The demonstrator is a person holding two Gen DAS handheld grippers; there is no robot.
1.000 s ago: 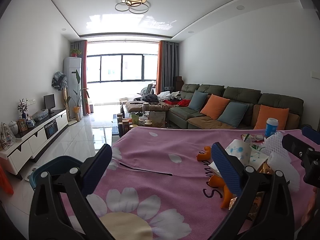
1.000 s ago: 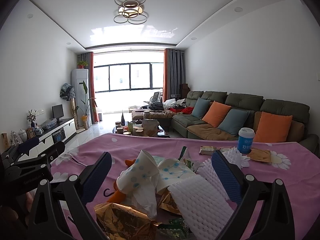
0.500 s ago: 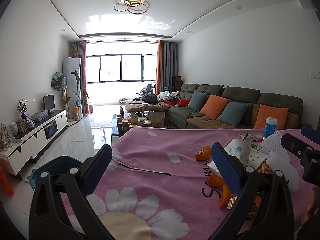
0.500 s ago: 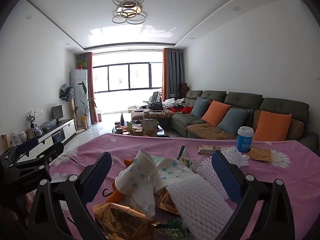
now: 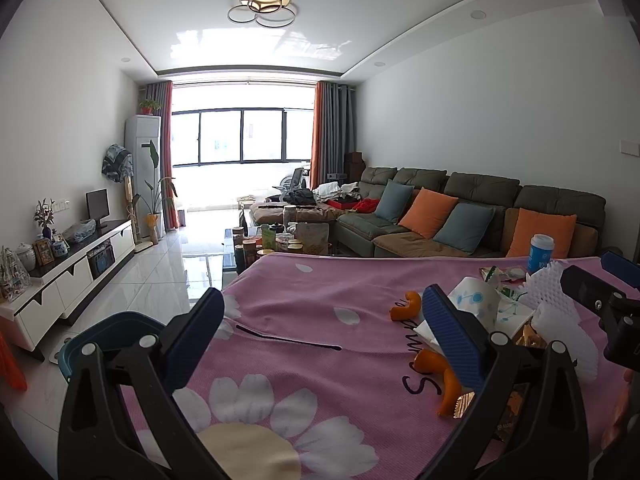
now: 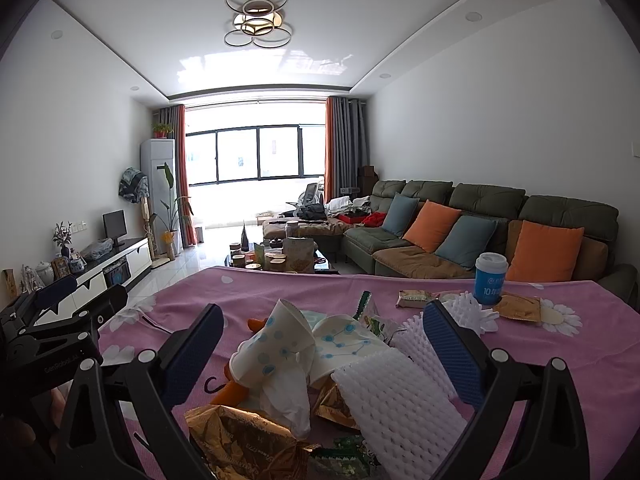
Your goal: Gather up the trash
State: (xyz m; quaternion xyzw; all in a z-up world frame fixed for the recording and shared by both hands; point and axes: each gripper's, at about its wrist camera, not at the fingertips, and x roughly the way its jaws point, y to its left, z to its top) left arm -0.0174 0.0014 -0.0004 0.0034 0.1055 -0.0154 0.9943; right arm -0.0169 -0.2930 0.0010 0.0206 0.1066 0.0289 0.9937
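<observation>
A heap of trash lies on the pink flowered tablecloth (image 5: 304,312). In the right wrist view the heap sits low between the fingers of my open right gripper (image 6: 320,344): crushed paper cups (image 6: 272,348), white foam netting (image 6: 400,412), a gold foil wrapper (image 6: 240,440) and orange peel (image 6: 232,392). Nothing is gripped. My left gripper (image 5: 324,332) is open over bare cloth, left of the heap; orange peel (image 5: 406,306) and a paper cup (image 5: 478,302) show past its right finger. Each gripper appears in the other's view: the right gripper (image 5: 584,267) and the left gripper (image 6: 98,288).
A blue lidded cup (image 6: 490,278) stands at the table's far right beside flat snack wrappers (image 6: 516,306). A dark blue bin (image 5: 104,332) is on the floor by the table's left edge. Beyond the table are a sofa (image 5: 460,220), a cluttered coffee table (image 5: 280,240) and a TV cabinet (image 5: 80,256).
Almost nothing: both views have shifted only slightly, both grippers stay open, and the trash heap lies as before.
</observation>
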